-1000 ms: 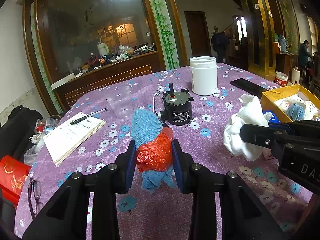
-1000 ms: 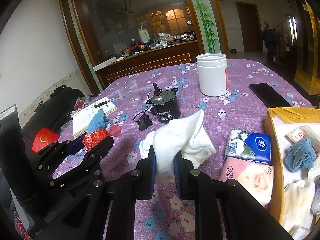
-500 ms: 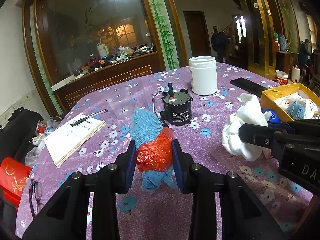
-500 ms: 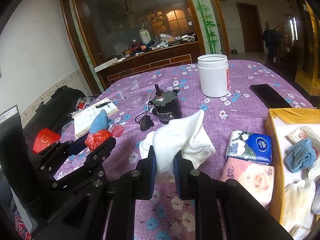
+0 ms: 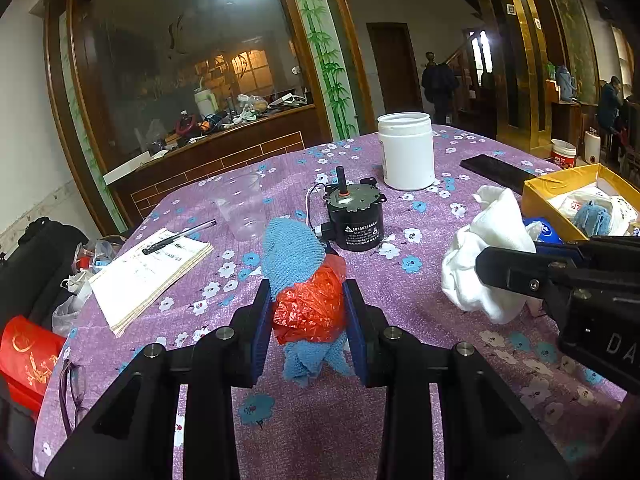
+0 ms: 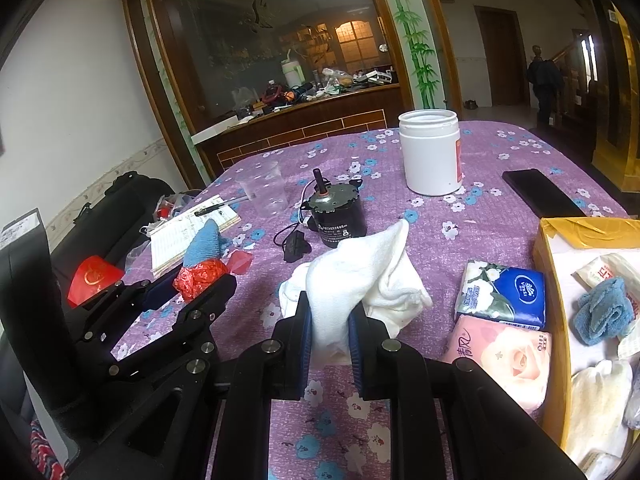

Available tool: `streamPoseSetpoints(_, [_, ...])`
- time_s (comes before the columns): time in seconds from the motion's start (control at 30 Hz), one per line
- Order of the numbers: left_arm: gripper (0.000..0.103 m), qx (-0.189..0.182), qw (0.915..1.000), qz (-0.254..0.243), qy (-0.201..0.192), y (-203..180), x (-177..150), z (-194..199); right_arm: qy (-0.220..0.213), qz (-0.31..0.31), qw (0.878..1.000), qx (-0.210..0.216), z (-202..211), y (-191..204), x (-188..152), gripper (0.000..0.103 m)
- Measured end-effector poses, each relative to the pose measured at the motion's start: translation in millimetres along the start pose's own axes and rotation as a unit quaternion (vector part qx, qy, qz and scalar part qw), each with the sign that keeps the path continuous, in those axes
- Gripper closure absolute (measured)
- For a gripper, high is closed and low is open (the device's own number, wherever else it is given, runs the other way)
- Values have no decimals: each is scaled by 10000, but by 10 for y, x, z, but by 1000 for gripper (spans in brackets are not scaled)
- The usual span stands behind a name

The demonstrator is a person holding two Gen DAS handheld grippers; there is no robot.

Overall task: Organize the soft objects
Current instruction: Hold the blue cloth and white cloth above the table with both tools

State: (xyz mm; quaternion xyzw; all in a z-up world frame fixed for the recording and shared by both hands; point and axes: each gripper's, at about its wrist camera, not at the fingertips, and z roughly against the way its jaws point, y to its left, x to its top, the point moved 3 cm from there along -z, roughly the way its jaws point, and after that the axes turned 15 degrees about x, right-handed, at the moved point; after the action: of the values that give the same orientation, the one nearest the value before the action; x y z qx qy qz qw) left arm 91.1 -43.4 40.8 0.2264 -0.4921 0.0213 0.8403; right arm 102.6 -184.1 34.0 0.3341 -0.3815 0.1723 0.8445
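My left gripper (image 5: 309, 322) is shut on a bundle of blue knitted cloth (image 5: 291, 251) wrapped with a crumpled red plastic bag (image 5: 310, 309), held just above the purple flowered tablecloth. In the right wrist view the same bundle (image 6: 202, 262) shows at the left, in the left gripper (image 6: 188, 285). My right gripper (image 6: 329, 330) is shut on a white towel (image 6: 362, 276), which bunches up over the pads. The left wrist view shows that towel (image 5: 490, 248) at the right. A yellow cardboard box (image 6: 554, 292) at the right edge holds a blue cloth (image 6: 604, 312) and white soft items.
A black motor (image 6: 338, 216) with a wire stands mid-table, a white jar (image 6: 430, 152) behind it, and a clear cup (image 6: 262, 190) to its left. A notebook with pen (image 5: 148, 268), a black phone (image 6: 538, 192) and two tissue packs (image 6: 502, 292) lie around. A person stands far back.
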Motion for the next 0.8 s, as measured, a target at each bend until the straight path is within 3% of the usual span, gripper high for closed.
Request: streamPoseSetpoints(0.8, [72,29,10000,-22,-45,39,4,-21,-47,126,9998,126,3,59,3,85])
